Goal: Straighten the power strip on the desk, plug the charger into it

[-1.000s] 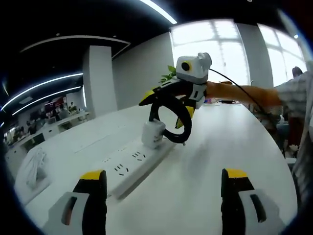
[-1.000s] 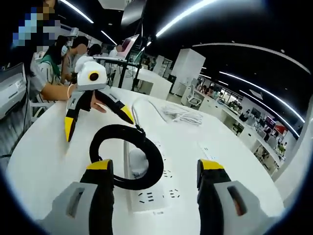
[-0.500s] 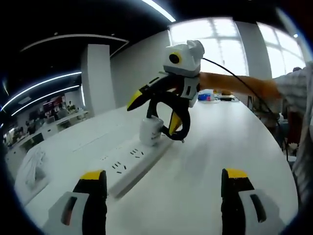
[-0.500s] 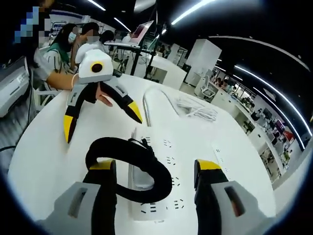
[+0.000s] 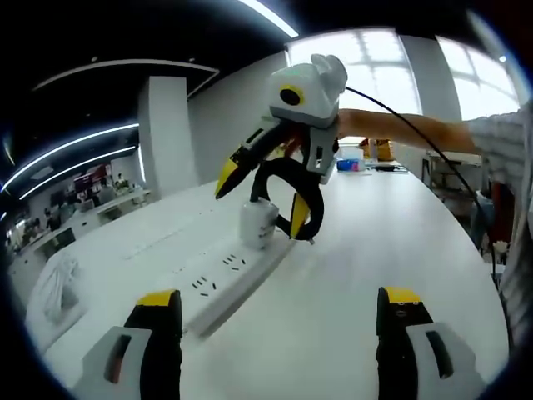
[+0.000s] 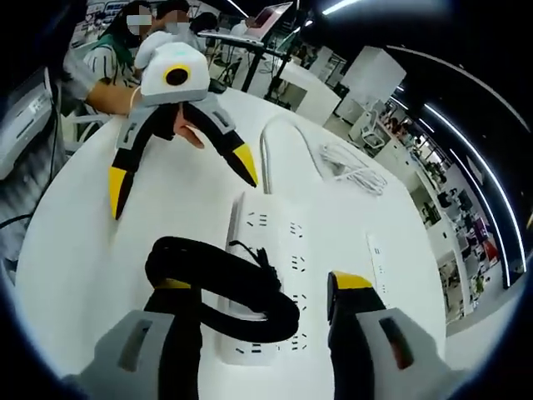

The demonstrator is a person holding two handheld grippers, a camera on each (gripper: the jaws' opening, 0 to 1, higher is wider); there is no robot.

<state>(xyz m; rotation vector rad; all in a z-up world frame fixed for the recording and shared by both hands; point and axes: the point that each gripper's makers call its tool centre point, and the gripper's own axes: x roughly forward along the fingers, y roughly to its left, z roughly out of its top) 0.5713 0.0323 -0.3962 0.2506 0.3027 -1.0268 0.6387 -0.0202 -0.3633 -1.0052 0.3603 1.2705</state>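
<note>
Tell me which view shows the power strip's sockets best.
The right gripper view: it looks down on the power strip, so the socket rows across its top face show, though the black cable covers some. The left gripper view sees the strip at a low angle, sockets foreshortened, with the charger standing on it.

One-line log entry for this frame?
charger: in power strip | right gripper: open, around charger | left gripper: open, hovering beside
</note>
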